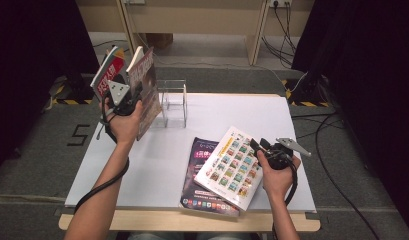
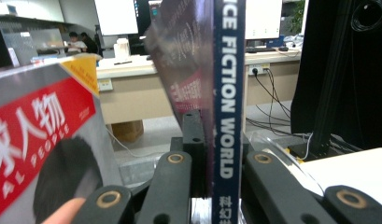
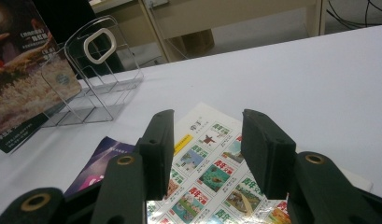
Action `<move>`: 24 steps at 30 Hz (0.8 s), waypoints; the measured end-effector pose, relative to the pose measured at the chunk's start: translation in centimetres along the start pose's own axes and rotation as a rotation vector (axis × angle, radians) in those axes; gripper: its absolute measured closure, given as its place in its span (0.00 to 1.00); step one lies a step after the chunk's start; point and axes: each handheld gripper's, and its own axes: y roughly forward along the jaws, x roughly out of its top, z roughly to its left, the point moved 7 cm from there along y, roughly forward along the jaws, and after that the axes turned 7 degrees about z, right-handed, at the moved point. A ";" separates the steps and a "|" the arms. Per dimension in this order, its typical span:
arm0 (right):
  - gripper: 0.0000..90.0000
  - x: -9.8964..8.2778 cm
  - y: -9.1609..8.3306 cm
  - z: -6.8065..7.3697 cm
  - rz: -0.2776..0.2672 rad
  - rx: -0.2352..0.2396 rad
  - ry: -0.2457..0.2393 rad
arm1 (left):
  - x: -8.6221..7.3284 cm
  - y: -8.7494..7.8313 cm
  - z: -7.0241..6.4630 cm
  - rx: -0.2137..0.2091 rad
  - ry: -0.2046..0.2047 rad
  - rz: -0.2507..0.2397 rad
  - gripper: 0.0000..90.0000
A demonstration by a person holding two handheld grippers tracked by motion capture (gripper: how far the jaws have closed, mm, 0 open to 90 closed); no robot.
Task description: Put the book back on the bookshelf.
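Left gripper [image 1: 123, 95] holds a magazine [image 1: 147, 90] upright above the table's [image 1: 142, 165] left rear corner, just left of the clear rack [image 1: 174, 102]; filing step in hand.

Left gripper view: jaws are clamped on the magazine's spine edge, blue spine [image 2: 227, 93] standing vertical between them. A second, red-covered magazine [image 1: 108, 70] stands just left of it; whether the same hand supports it cannot be told. The right gripper [image 3: 207, 149] hovers with jaws apart and nothing between them, over the comic-grid magazine [image 1: 232, 167], which lies on a purple one [image 1: 199, 175] at front centre. Judged next: carry the held magazine right and lower it, spine down, into a rack slot. The rack's dividers are transparent and hard to make out; slot width is uncertain.
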 end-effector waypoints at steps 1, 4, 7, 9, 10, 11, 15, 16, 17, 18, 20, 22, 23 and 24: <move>0.61 0.0 0.0 0.0 -0.002 0.001 0.000 | 0.1 0.4 0.0 0.004 -0.002 -0.004 0.93; 0.61 0.0 -0.1 -0.1 -0.002 0.000 -0.001 | 0.1 0.8 0.0 0.008 -0.009 -0.004 0.93; 0.61 0.0 -0.1 -0.2 -0.003 -0.001 0.000 | 0.0 1.4 -0.1 0.012 -0.011 0.000 0.93; 0.61 0.0 -0.1 -0.2 -0.003 -0.001 0.002 | -0.1 1.8 -0.1 0.017 -0.008 0.002 0.93; 0.61 0.0 0.0 -0.3 -0.004 0.000 0.003 | -0.1 2.1 -0.1 0.021 -0.006 0.004 0.93; 0.61 0.0 0.0 -0.3 -0.004 0.000 0.003 | -0.1 2.1 -0.1 0.021 -0.006 0.004 0.93; 0.61 0.0 0.0 -0.3 -0.002 0.002 0.005 | -0.2 2.8 -0.1 0.027 -0.001 0.008 0.93; 0.61 0.0 -0.1 -0.3 -0.003 0.000 0.006 | -0.2 3.0 -0.2 0.027 0.000 0.009 0.93; 0.61 0.0 -0.1 -0.3 -0.003 0.000 0.006 | -0.2 3.1 -0.2 0.028 0.001 0.009 0.93; 0.61 0.0 -0.1 -0.3 -0.003 -0.001 0.004 | -0.1 3.2 -0.2 0.029 0.002 0.008 0.93; 0.61 0.0 -0.1 -0.3 -0.005 0.001 0.004 | -0.1 3.6 -0.3 0.029 0.000 0.006 0.93; 0.61 0.0 -0.1 -0.3 -0.006 0.002 0.002 | -0.2 3.9 -0.3 0.032 -0.003 0.009 0.93; 0.61 0.0 -0.1 -0.3 -0.005 0.002 0.002 | -0.2 3.9 -0.3 0.032 -0.003 0.009 0.93; 0.61 0.0 -0.1 -0.3 -0.005 0.003 0.003 | -0.3 4.1 -0.2 0.036 0.000 0.011 0.93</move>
